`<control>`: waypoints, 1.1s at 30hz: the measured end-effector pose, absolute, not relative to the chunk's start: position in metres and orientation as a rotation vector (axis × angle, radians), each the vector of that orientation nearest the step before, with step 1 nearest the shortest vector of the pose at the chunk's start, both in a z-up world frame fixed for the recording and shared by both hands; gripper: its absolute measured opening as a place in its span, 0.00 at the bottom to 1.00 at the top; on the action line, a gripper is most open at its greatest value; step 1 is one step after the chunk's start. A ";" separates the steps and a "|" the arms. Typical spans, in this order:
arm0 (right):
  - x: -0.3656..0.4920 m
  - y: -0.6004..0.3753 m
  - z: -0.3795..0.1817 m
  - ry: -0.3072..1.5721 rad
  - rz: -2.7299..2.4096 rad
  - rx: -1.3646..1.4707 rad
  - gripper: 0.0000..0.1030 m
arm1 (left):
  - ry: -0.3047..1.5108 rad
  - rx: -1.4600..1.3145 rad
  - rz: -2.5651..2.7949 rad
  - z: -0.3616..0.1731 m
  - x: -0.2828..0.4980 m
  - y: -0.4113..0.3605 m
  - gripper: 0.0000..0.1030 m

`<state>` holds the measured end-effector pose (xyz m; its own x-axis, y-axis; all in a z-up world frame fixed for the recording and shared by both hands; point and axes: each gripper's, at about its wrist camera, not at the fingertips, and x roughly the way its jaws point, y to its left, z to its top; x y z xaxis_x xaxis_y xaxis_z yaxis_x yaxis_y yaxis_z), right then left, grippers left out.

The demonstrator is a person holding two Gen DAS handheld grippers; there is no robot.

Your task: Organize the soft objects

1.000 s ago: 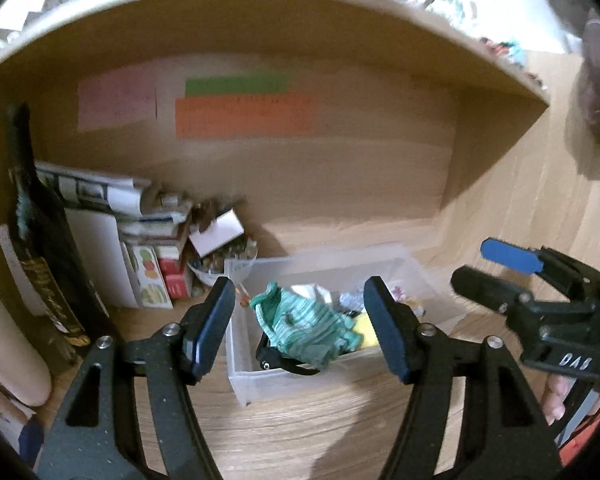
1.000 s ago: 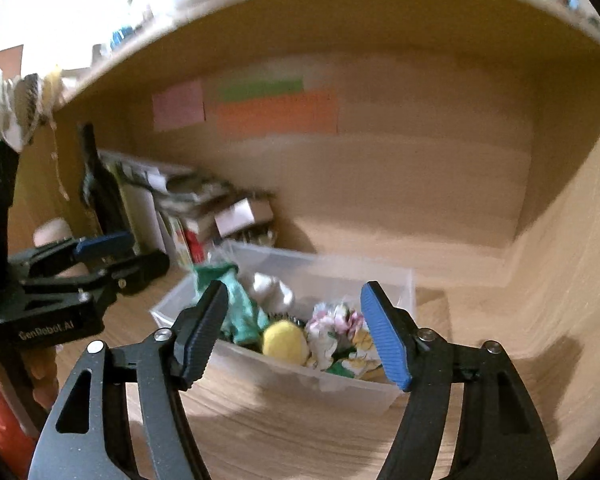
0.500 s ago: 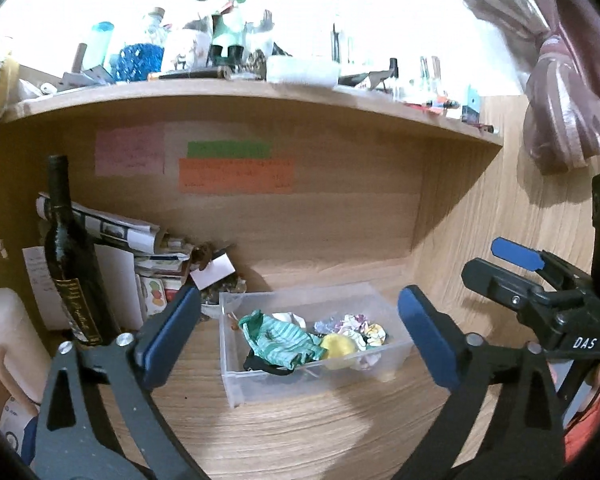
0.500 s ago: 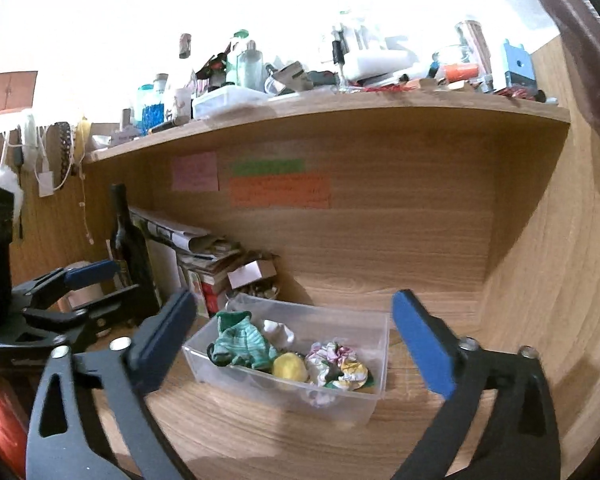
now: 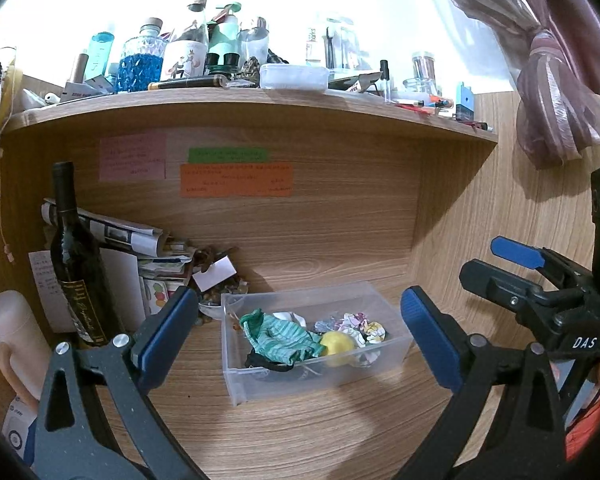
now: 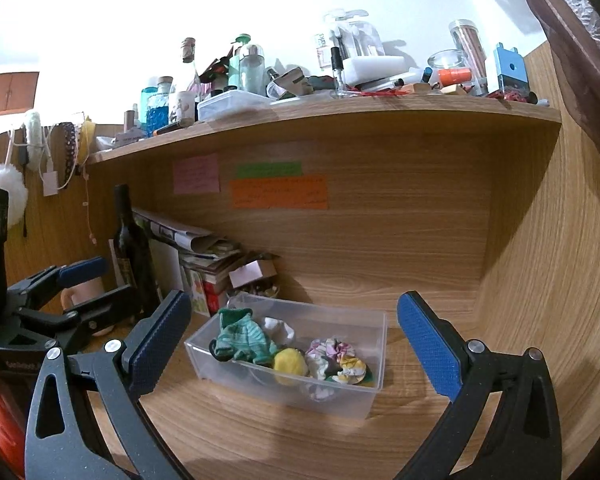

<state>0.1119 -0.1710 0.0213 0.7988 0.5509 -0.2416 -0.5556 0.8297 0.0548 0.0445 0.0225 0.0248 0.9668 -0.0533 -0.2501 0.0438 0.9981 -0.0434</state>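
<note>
1. With both tools backed off from the clear plastic bin (image 5: 314,376), I read the step in hand as the end of a deposit: the soft things lie inside it and nothing hangs from either tool.
2. Left tool (image 5: 298,338): jaws spread as wide as they go, having just been opening; nothing between the pads. Right tool (image 6: 296,340): same, jaws just opened, released and empty.
3. Contents of the bin: green striped cloth (image 6: 242,338) at its left end over something black, yellow pompom (image 6: 289,363) in the middle, floral scrunchies (image 6: 340,358) to the right, a white fabric piece behind. All sit below the rim; none drape over the wall that I can see.
4. Judgement: sorting looks close to done. No loose soft item shows on the bare desk (image 5: 300,432) around the bin. My next move calls for a look about for strays; if none, hold off.
5. Surface: wood-grain desk in an alcove with matching back panel, which carries pink, green and orange sticky notes (image 5: 236,180).
6. Left of the bin: dark wine bottle (image 5: 74,276), rolled papers, small boxes, a bowl of small bits just beside the bin.
7. Upper shelf (image 6: 340,114) crowded with bottles and jars. Curtain at far right.
</note>
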 end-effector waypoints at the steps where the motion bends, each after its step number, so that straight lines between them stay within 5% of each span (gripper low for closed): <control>1: 0.112 -0.171 0.021 0.253 0.594 -0.019 1.00 | 0.254 -0.038 -0.049 0.025 0.045 0.023 1.00; 33: 0.115 -0.165 0.017 0.268 0.594 -0.037 1.00 | 0.261 -0.053 -0.070 0.021 0.051 0.028 1.00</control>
